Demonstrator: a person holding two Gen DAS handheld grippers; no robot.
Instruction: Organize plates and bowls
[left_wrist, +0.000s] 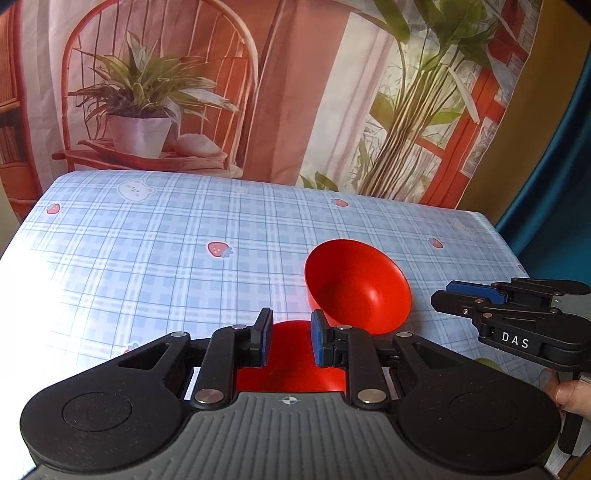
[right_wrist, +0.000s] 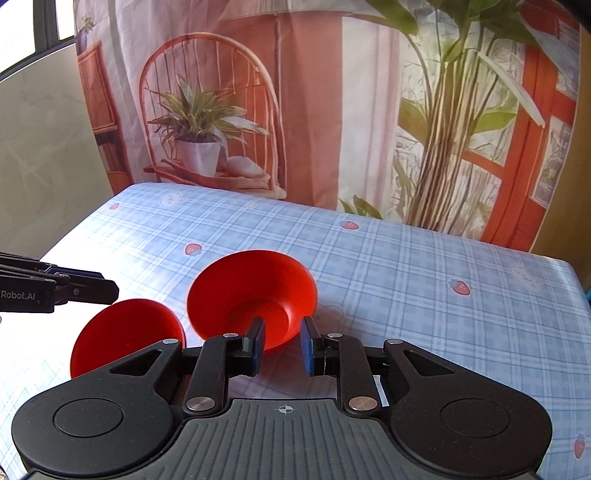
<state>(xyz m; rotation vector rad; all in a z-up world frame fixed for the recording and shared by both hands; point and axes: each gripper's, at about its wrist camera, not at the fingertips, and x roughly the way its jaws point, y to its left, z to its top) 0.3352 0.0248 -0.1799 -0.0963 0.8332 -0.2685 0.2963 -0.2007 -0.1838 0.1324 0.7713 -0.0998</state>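
Two red bowls lie on the table. One red bowl (left_wrist: 356, 286) is tipped on its side with its mouth toward me; it also shows in the right wrist view (right_wrist: 251, 297). A second red bowl (left_wrist: 290, 360) sits just under and behind my left gripper (left_wrist: 291, 341), whose jaws stand open and empty; this bowl shows in the right wrist view (right_wrist: 127, 332) too. My right gripper (right_wrist: 282, 345) is open and empty, just in front of the tipped bowl's lower rim. It also shows in the left wrist view (left_wrist: 448, 293).
The table carries a blue plaid cloth (left_wrist: 166, 240) with strawberry and bear prints. A printed backdrop (left_wrist: 258, 85) of chair and plants hangs behind its far edge. The table's right edge (left_wrist: 506, 243) drops off by a blue curtain.
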